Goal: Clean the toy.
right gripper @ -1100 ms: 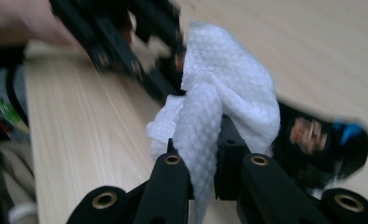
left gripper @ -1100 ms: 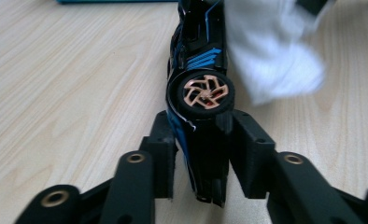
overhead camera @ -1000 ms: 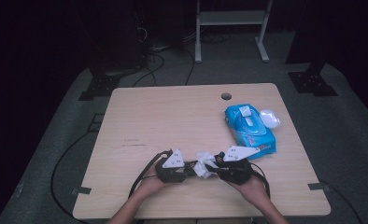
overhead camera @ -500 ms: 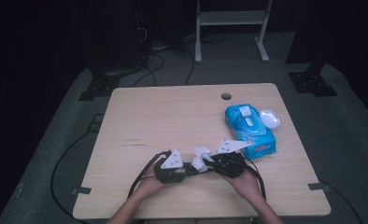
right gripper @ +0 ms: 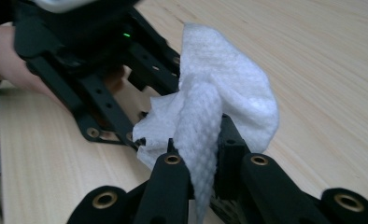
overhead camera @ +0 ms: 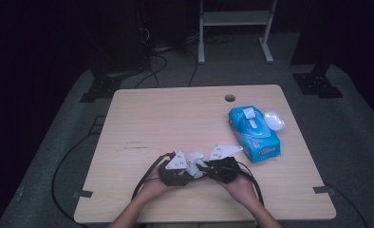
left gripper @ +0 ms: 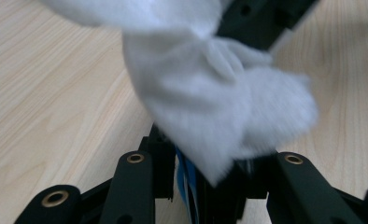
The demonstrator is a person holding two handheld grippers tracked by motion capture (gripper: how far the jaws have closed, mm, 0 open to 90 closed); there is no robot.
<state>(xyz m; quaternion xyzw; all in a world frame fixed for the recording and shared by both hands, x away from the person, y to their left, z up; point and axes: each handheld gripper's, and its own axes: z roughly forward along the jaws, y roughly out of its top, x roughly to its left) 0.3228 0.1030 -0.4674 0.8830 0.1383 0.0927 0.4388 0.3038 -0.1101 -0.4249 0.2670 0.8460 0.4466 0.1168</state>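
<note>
Near the worktop's [overhead camera: 142, 114] front edge, left tongs [overhead camera: 187, 172] and right tongs [overhead camera: 200, 168] both clamped on one white tissue [overhead camera: 194, 159], held between them just above the wood, probably for folding or tearing. Farther right, blue tissue pack [overhead camera: 254, 133].

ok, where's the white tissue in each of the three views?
High view: the tissue sits between the two grippers, near the table's front edge.
Left gripper view: it fills the upper centre, pinched by the jaws below.
Right gripper view: centre, gripped in the jaws.
Shared landmark: the light wooden table beneath it.
</note>
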